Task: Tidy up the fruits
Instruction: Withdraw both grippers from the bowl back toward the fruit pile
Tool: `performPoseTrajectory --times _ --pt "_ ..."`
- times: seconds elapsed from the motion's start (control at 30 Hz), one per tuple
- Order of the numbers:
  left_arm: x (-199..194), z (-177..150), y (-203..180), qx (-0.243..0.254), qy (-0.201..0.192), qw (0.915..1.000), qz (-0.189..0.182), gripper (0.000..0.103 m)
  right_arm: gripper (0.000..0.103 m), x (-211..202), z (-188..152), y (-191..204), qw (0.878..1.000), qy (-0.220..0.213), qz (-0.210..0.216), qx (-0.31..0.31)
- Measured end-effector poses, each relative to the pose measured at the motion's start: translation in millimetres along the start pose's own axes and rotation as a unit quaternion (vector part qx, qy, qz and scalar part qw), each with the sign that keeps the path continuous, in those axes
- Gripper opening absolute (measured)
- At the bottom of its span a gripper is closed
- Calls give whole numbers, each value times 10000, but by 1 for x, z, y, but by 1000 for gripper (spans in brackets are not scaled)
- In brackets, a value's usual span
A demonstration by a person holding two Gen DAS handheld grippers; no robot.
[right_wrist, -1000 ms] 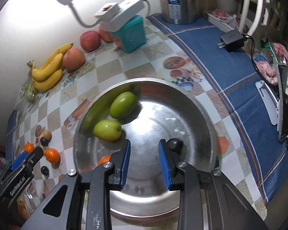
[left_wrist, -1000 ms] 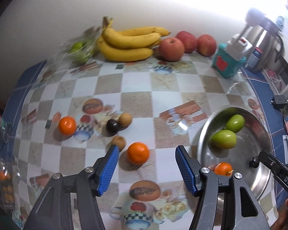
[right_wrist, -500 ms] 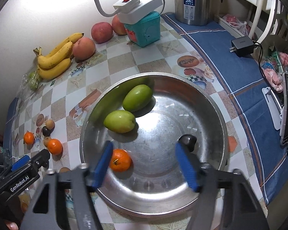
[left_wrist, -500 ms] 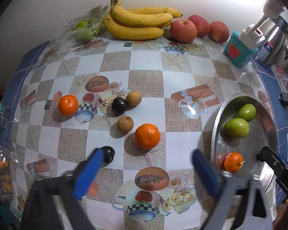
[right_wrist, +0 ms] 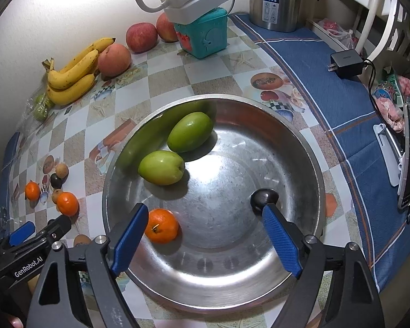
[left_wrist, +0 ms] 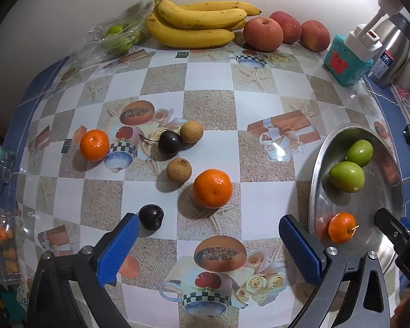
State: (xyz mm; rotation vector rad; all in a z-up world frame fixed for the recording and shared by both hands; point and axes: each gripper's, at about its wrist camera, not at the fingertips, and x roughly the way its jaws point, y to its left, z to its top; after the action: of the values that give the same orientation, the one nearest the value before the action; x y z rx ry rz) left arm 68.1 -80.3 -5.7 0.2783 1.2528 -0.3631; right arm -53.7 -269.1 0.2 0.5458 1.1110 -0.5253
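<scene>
Now left hand-held gripper (left_wrist: 205,235) spread wide above tangerine (left_wrist: 212,188), right hand-held gripper (right_wrist: 205,227) likewise

Right gripper (right_wrist: 202,233): jaws, narrowly parted 1.0 s ago, now stand wide apart and empty above the steel bowl (right_wrist: 311,169). Small orange (right_wrist: 161,225) in the bowl, earlier mostly hidden behind the left finger, now lies in full view just inside that finger. Dark fruit (right_wrist: 263,198) sits at the right fingertip.

Left gripper (left_wrist: 206,242): jaws much wider than before. Dark plum (left_wrist: 151,216), unseen 1.0 s ago, now shows just beyond the left fingertip. Large orange (left_wrist: 212,188) sits farther ahead of the fingertips.
</scene>
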Motion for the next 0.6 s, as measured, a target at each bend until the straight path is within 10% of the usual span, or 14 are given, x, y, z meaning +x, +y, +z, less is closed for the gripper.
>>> performPoseTrajectory --times 0.6 --pt "0 1 3 -78 -12 10000 10 103 100 2 -1 0 9999 -64 -120 -75"
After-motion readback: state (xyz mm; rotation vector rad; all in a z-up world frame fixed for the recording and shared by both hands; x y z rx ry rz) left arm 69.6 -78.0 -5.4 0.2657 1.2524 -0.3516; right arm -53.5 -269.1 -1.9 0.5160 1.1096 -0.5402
